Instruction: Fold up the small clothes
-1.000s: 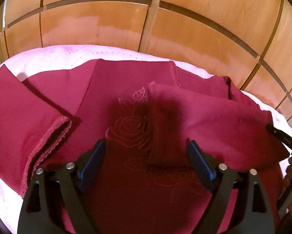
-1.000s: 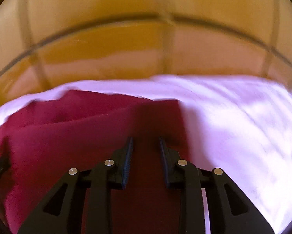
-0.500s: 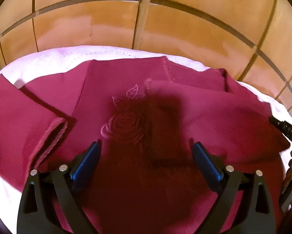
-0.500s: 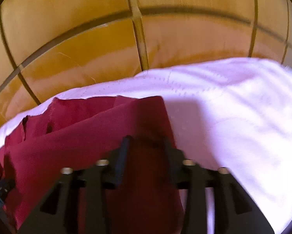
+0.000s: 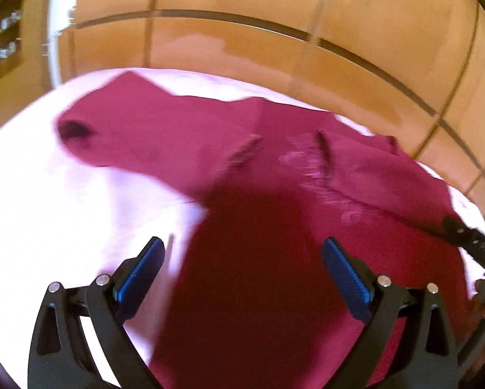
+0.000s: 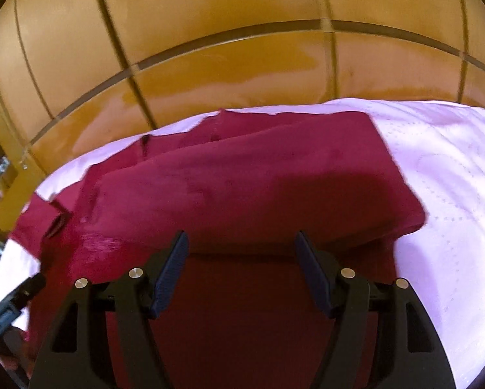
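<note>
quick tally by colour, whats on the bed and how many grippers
maroon garment: 1
pink bedsheet: 1
black grippers, both open: 2, left gripper and right gripper
total: 4

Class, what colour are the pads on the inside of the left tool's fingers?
Blue pads on black fingers, clearest in the left wrist view.
</note>
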